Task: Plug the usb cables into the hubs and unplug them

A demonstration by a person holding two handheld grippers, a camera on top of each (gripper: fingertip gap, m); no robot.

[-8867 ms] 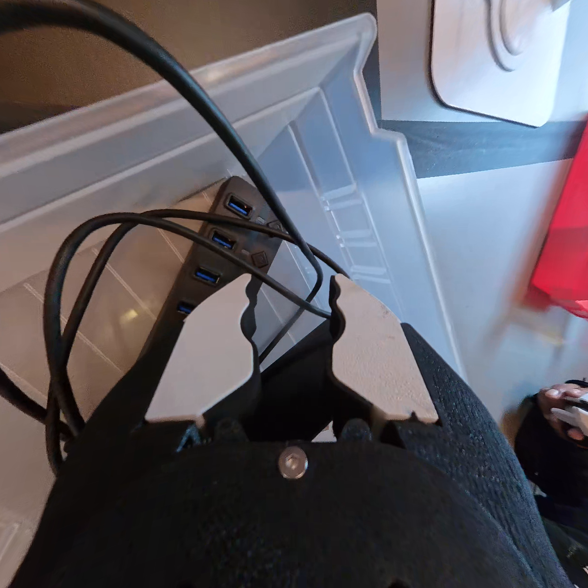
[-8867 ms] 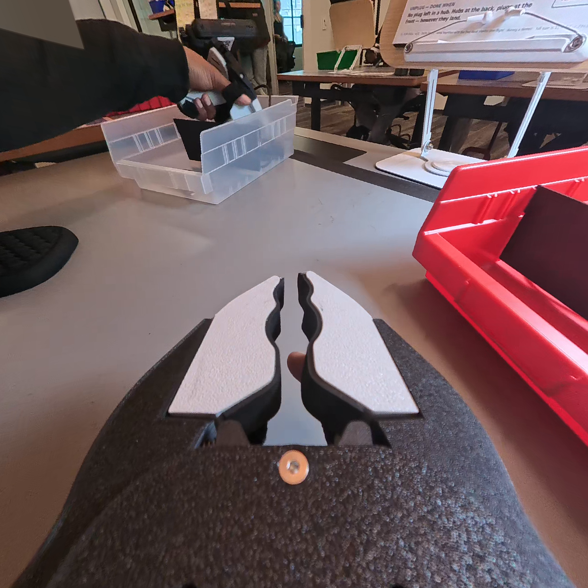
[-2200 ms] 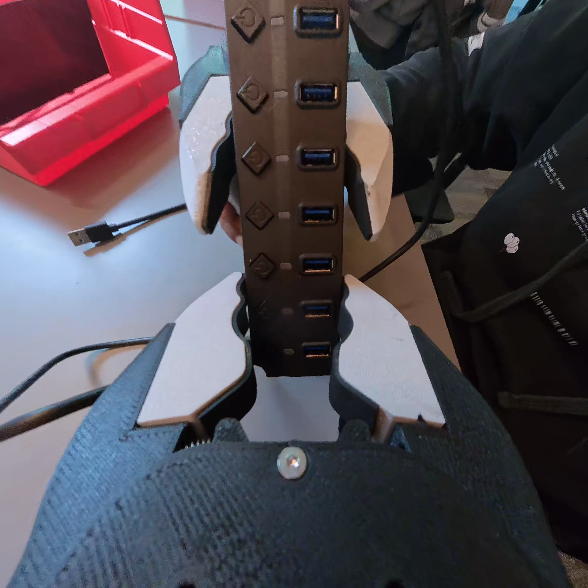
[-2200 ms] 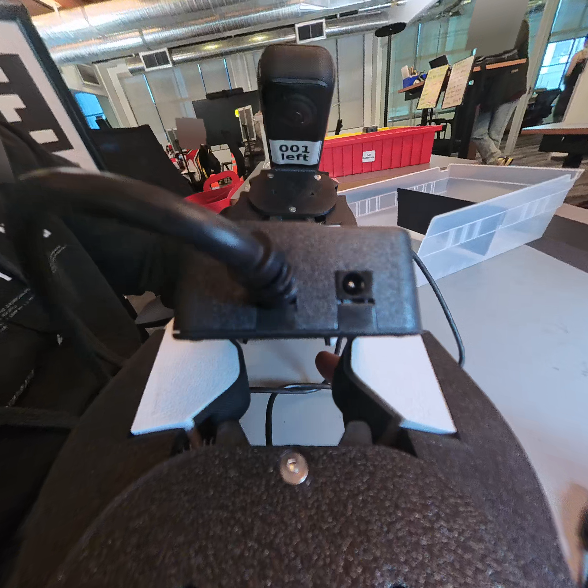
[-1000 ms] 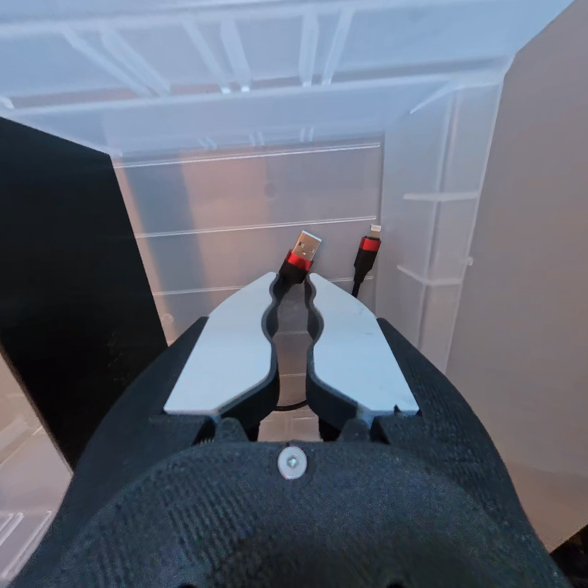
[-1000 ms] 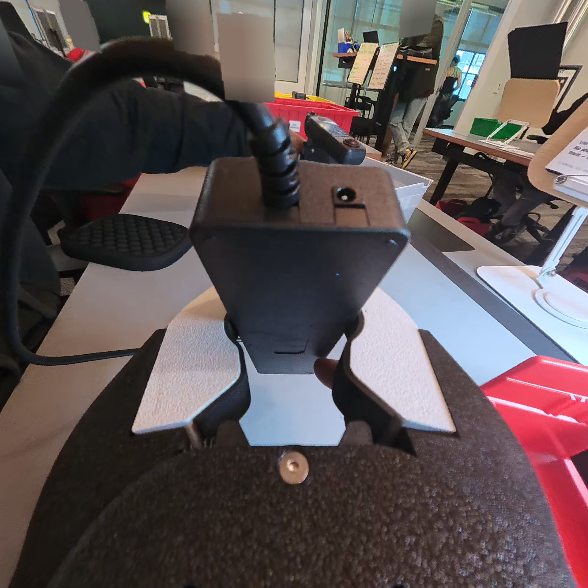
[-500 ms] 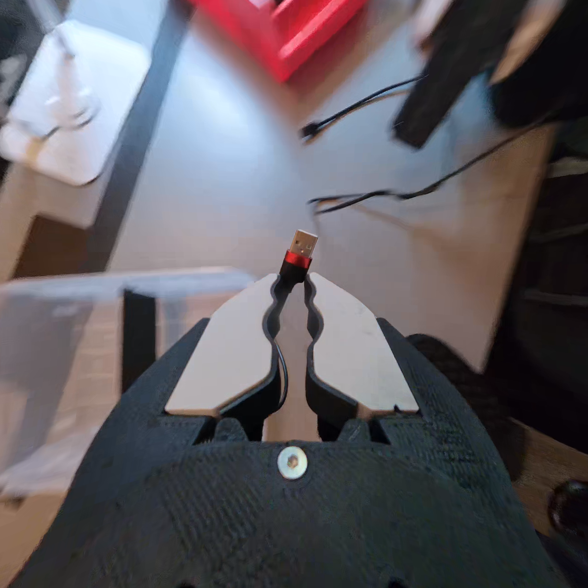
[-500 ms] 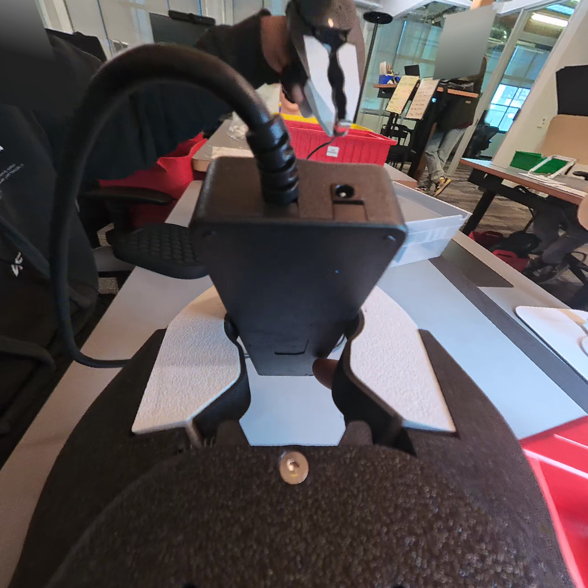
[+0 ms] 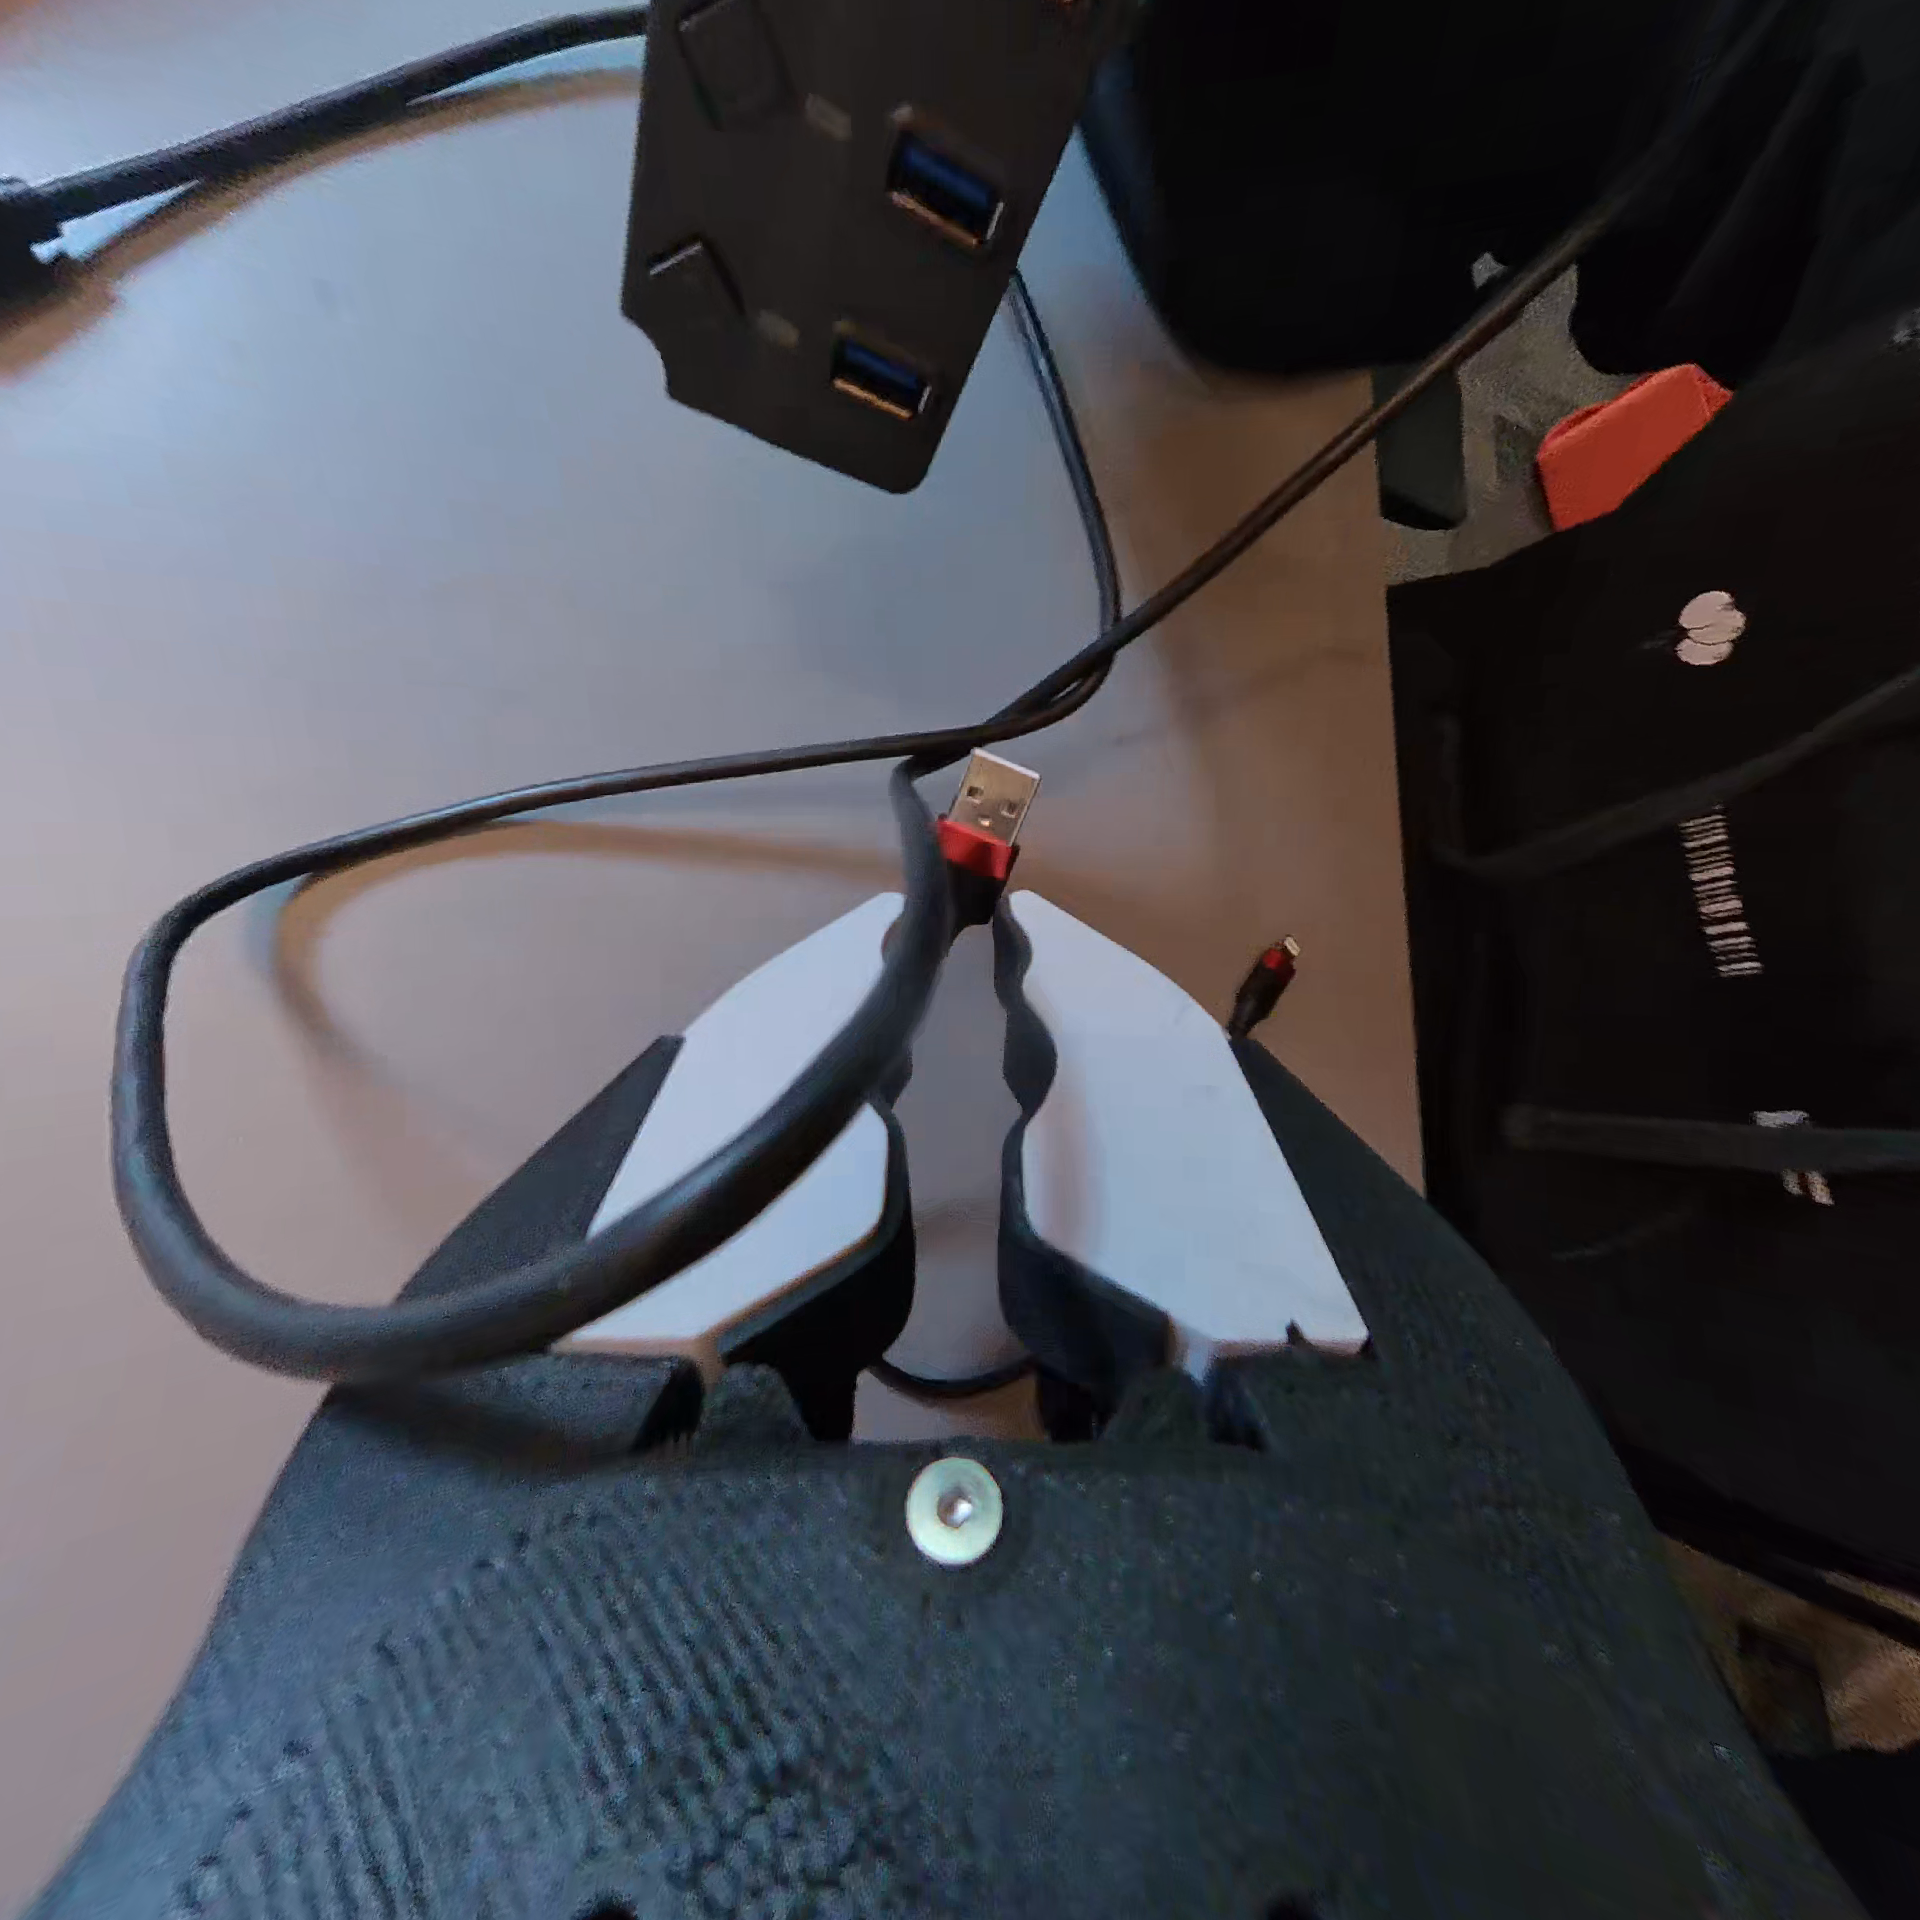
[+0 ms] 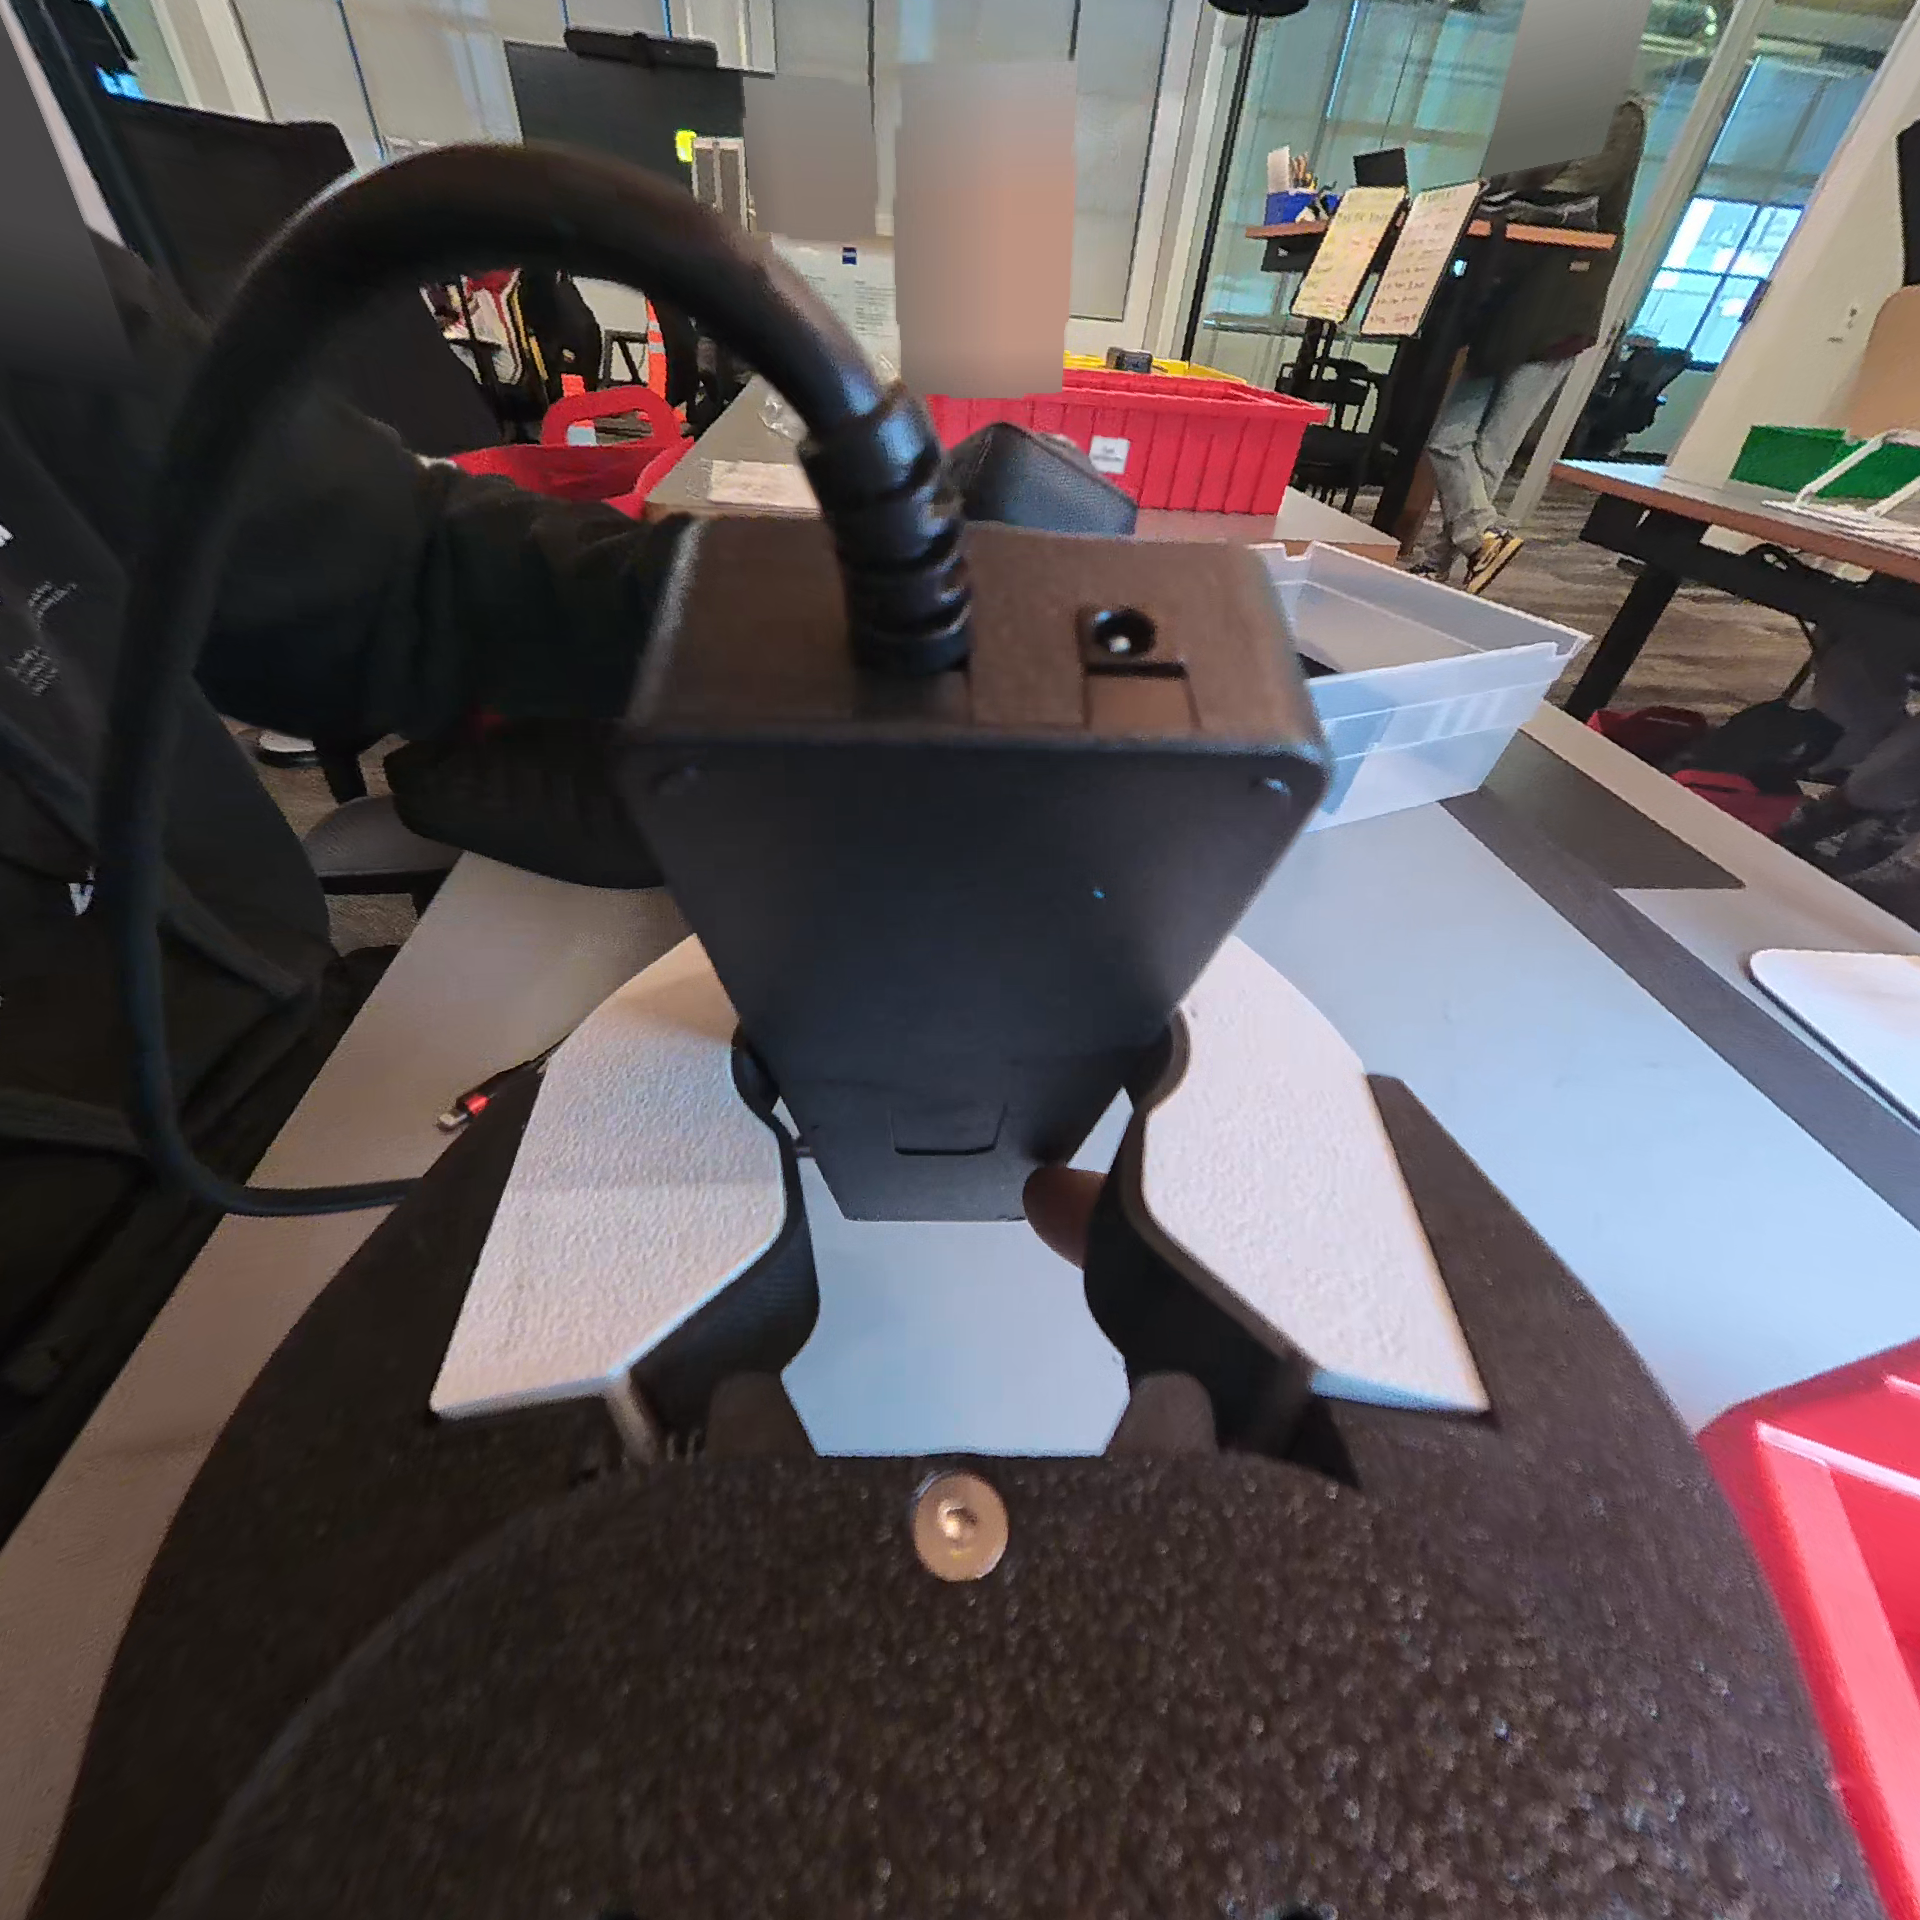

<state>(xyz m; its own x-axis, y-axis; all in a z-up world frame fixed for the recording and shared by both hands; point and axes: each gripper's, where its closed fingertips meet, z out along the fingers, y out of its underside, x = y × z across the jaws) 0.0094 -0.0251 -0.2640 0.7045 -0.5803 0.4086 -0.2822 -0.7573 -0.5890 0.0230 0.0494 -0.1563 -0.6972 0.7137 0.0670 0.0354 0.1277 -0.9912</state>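
USB plug (image 9: 985, 821), red collar, pinched at tips of left gripper (image 9: 971, 914), metal end aimed toward black hub (image 9: 831, 229) above table (image 9: 364, 582). Hub (image 10: 966, 852) clamped upright in right gripper (image 10: 951, 1101). Thick hub cable (image 9: 499, 1278) drapes over left finger.

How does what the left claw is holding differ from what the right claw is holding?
The left claw pinches a small USB plug with a red collar and silver tip; the right claw clamps a wide black hub. The plug sticks out past the claw tips, not yet in a port; the hub's fixed cable arches overhead. Both are held off the table.
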